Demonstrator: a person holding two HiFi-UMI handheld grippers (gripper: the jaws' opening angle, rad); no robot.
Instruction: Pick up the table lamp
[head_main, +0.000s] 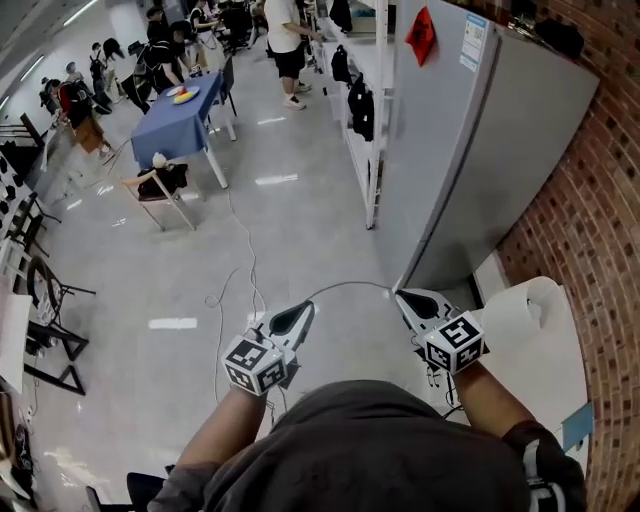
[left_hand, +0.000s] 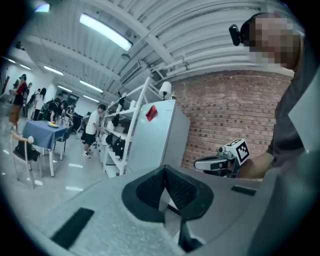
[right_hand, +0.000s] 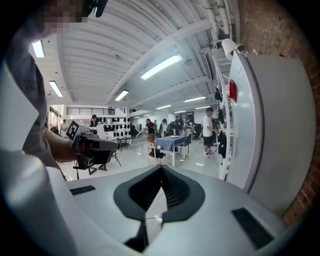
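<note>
Head view: L gripper (head_main: 302, 314), R gripper (head_main: 408, 301) over floor (head_main: 300, 230), fridge (head_main: 500, 150) ahead. Jaws on all 2 closed, empty.

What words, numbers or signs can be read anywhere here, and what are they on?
No text here can be read.
Red sign on the grey cabinet: too blurred to read.
White and blue sticker on the same cabinet: print too small to read.
Left gripper and right gripper: only black-and-white square patterns, no letters or numbers.
</note>
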